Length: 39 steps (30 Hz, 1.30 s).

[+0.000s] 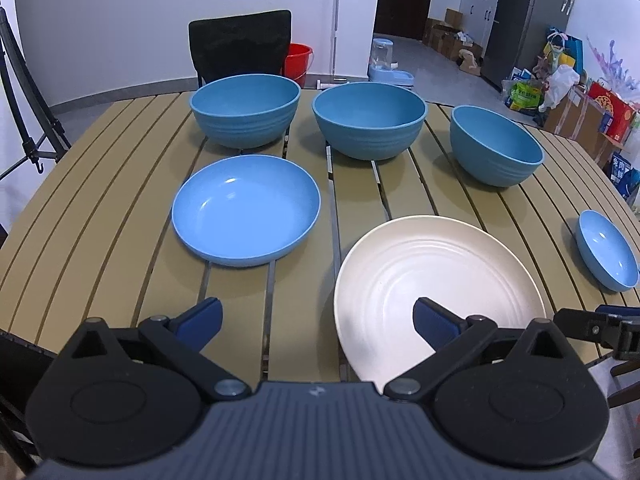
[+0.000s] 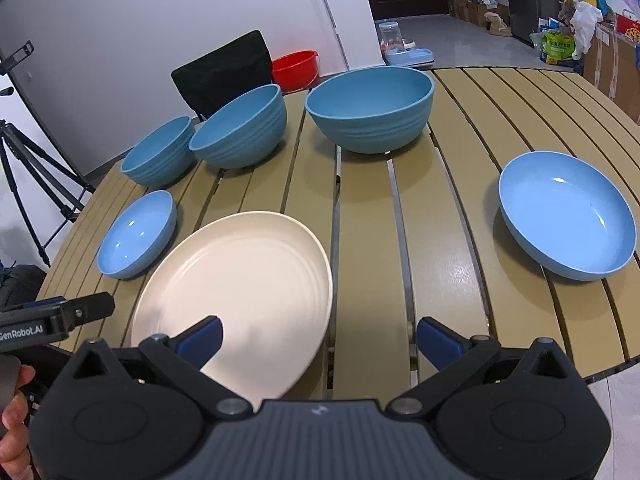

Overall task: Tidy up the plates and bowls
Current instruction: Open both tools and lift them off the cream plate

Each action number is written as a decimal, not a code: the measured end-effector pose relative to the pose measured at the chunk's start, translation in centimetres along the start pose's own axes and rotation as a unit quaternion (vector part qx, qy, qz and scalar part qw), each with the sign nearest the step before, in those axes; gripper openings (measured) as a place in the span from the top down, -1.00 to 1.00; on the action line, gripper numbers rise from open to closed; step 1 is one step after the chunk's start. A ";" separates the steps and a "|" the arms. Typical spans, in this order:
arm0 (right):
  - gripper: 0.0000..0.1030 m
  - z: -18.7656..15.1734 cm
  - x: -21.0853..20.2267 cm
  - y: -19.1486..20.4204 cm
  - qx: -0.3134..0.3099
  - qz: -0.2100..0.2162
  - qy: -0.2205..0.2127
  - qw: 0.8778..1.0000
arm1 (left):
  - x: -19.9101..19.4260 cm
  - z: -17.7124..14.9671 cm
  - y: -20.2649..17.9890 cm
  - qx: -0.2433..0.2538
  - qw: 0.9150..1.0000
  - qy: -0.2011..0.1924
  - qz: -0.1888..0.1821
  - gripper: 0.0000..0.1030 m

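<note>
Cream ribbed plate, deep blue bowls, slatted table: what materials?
The cream ribbed plate looks like matte moulded plastic, maybe wheat-straw composite: soft sheen, concentric ridges. The three deep blue ribbed bowls look alike: dull, faintly speckled. The shallow light-blue dishes are glossier, showing sharp highlights; plastic or melamine, can't tell. The tan slatted table looks like painted metal or laminate, uncertain.

- Slatted tan table carries everything.
- Three deep blue bowls stand along its far side.
- Nearer: a cream plate between two shallow blue plates.
</note>
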State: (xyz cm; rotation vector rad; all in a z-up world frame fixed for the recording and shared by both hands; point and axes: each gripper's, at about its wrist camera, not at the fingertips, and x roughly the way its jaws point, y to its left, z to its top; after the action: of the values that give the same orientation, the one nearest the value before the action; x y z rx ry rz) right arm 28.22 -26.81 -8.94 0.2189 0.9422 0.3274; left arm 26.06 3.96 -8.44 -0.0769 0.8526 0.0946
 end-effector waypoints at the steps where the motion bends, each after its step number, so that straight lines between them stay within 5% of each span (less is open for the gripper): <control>1: -1.00 0.0 -0.1 0.0 0.000 0.001 0.000 1.000 | -0.1 -0.1 0.0 0.000 1.000 -0.001 -0.002 -1.00; 39: -1.00 1.9 -1.3 2.3 -0.033 -0.001 -0.031 0.999 | -2.7 2.3 3.7 -0.038 0.998 -0.044 0.008 -1.00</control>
State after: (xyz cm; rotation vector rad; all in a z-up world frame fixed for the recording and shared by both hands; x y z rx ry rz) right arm 28.63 -25.21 -6.16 0.1664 0.8698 0.3471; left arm 25.61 7.79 -5.03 -0.1365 0.7610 0.1437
